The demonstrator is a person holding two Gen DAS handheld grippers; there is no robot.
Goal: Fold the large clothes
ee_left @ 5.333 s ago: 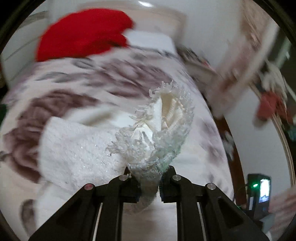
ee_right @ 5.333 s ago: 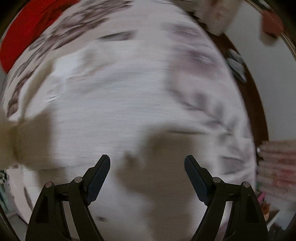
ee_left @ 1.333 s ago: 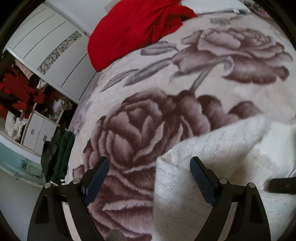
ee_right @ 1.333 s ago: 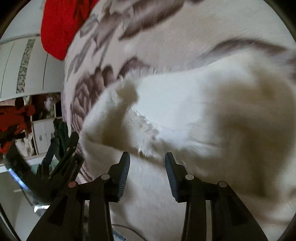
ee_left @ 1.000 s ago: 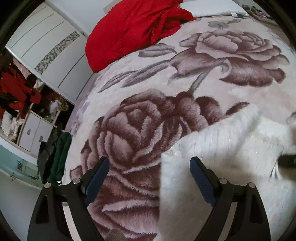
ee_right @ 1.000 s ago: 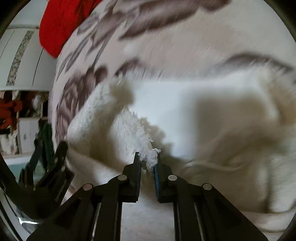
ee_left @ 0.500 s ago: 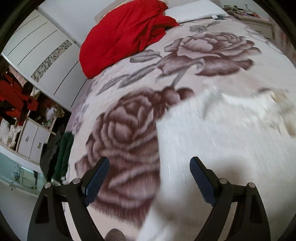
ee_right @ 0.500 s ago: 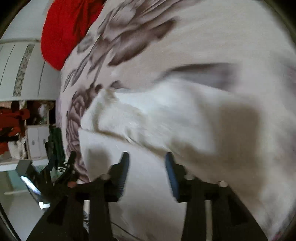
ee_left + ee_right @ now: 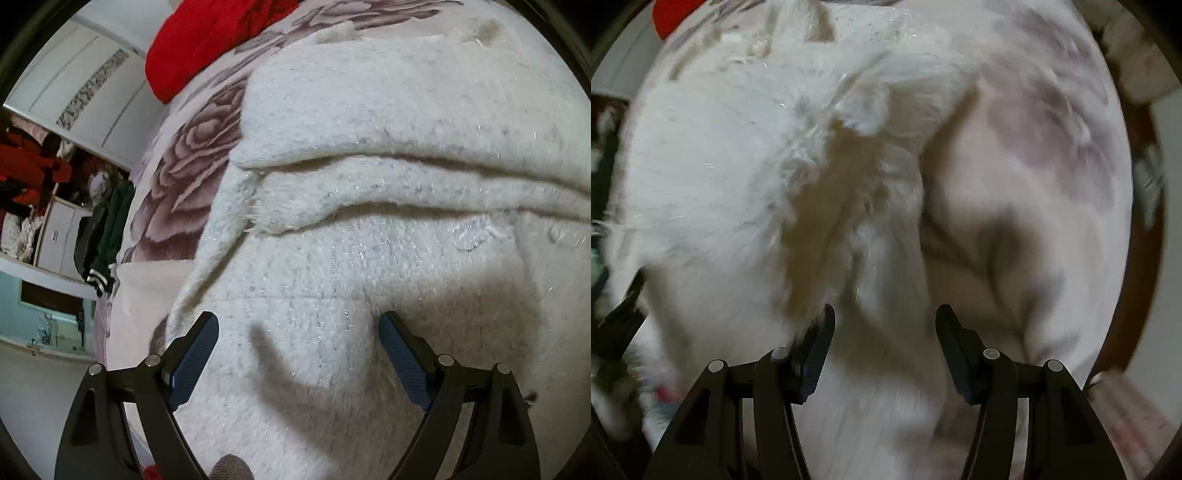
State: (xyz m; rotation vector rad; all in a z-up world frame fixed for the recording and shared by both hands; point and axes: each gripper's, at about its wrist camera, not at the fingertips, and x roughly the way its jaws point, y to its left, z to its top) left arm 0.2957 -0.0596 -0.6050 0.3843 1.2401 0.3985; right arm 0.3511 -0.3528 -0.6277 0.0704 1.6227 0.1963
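Observation:
A fluffy white garment (image 9: 388, 147) lies in folded layers on the rose-patterned bed cover (image 9: 192, 155); it also fills the right wrist view (image 9: 738, 166), which is blurred. My left gripper (image 9: 297, 339) is open and empty, just above the garment's near layer. My right gripper (image 9: 884, 332) is open and empty over the garment's right edge, where the cloth meets the bed cover (image 9: 1052, 166). The garment's outer edges are out of view.
A red garment (image 9: 214, 40) lies at the head of the bed. White wardrobe doors (image 9: 81, 85) stand at the left. Dark green clothes (image 9: 107, 236) hang beside the bed's left edge. The wooden bed frame (image 9: 1137, 258) runs along the right.
My right gripper shut on the garment's fringed edge, carried it across and has let go. Both grippers have moved in over the garment, which now lies in more layers.

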